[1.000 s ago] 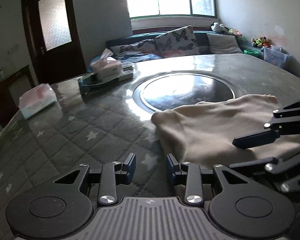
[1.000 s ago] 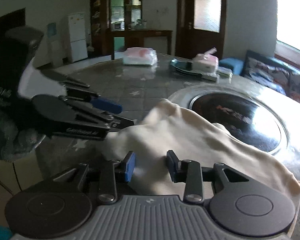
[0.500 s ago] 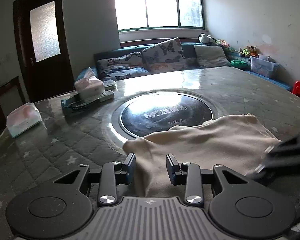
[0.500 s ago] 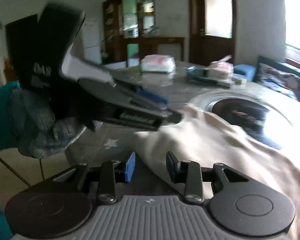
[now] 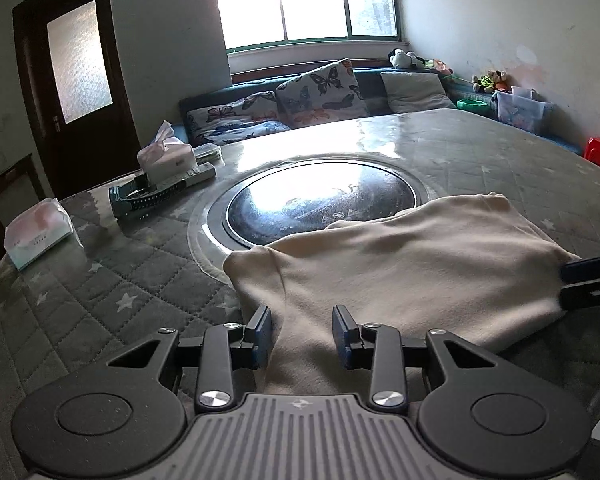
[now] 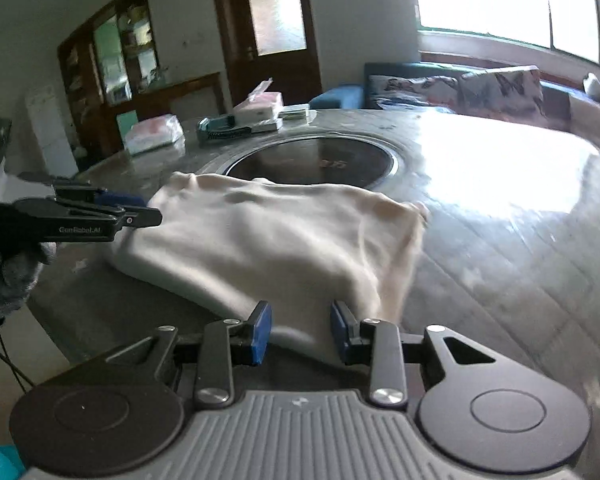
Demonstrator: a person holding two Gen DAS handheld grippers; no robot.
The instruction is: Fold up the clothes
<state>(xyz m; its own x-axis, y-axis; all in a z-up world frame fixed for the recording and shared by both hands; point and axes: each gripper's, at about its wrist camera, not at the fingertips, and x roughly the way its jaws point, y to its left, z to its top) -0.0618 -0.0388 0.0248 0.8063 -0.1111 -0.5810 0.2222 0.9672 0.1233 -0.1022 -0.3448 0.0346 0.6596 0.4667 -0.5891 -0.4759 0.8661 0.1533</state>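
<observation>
Left wrist view: my left gripper open, garment between its fingers.
Right gripper: open at garment's near edge.
Garment location: desk, beside inset disc.
Progress: loosely bunched; I judge folding remains.

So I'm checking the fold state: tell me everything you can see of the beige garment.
The beige garment is soft, plain, knit-looking cloth, lying folded and slightly rumpled on the quilted table cover. Its far edge overlaps the round glass centre. The near edge lies between the open fingers of the left gripper and of the right gripper; neither is closed on it.
</observation>
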